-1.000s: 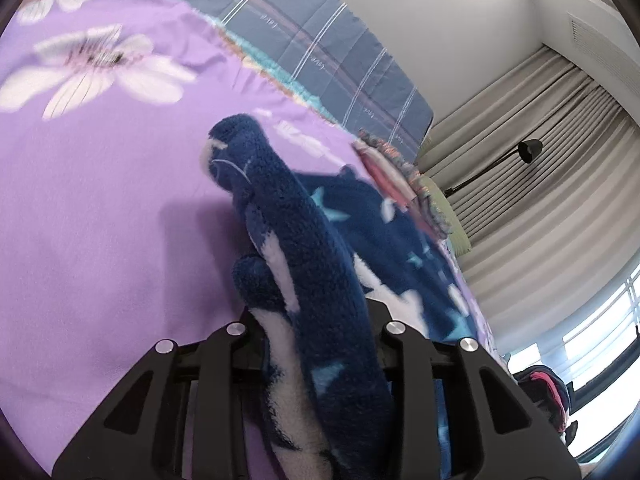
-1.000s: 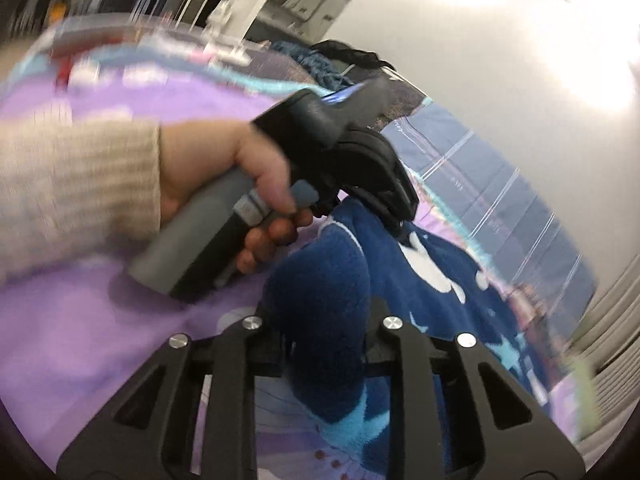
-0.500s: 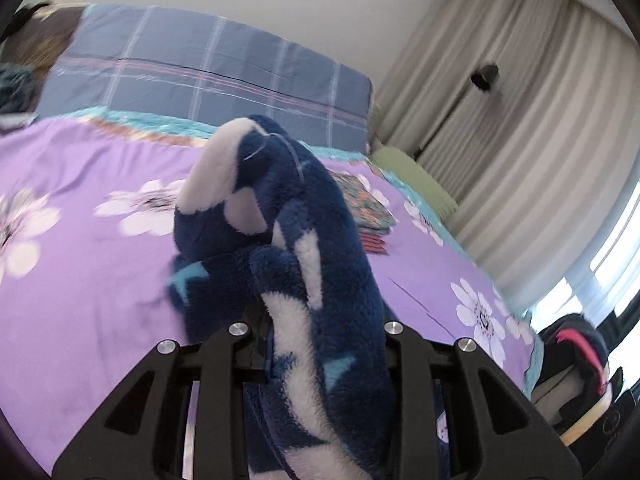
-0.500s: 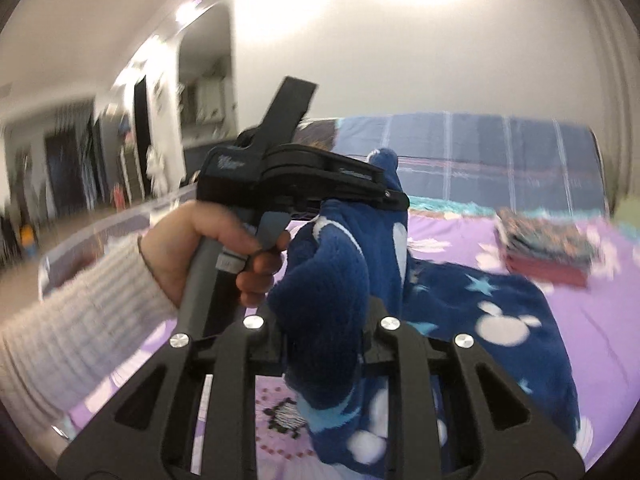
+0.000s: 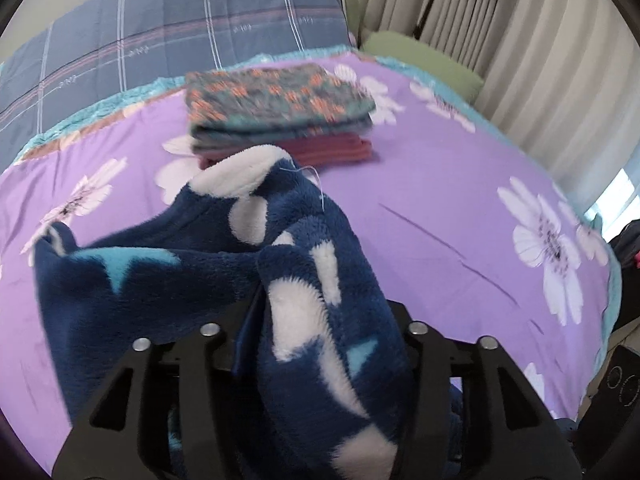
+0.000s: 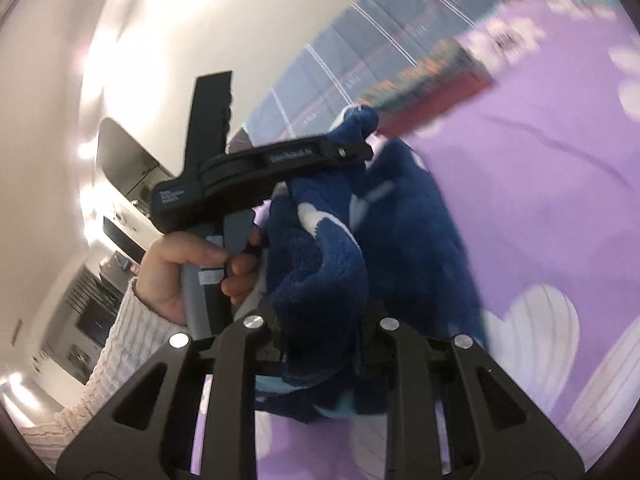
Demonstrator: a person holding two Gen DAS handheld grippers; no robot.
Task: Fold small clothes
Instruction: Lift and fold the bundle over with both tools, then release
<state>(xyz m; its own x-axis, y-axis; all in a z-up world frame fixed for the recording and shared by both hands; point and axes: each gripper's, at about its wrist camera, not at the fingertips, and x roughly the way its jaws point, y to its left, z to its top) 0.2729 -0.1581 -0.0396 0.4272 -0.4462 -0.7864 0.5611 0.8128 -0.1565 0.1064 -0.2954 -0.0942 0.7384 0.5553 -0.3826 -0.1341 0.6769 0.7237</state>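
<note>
With both tools lifted off the bed, clamped hard on one garment. Nearest, left gripper [image 5: 320, 332] pinched on a thick bunch of navy fleece garment [image 5: 224, 264], white and pale-blue shapes across the pile; right gripper [image 6: 320, 332] likewise closed on another bunch of the same cloth. Held in the air between the two, sagging in loose folds, no flat crease formed yet. In the right view, left hand [image 6: 192, 272] wrapped round its tool's handle, close beside. Beyond, purple floral bedspread [image 5: 460, 184], bare under the hanging fleece. Farther back, a folded stack [image 5: 280, 116] of patterned and red clothes, apparently finished. Farthest, plaid pillow [image 5: 168, 36] and curtains [image 5: 520, 40]. Likely early on this piece: still to lay out, fold, stack.
</note>
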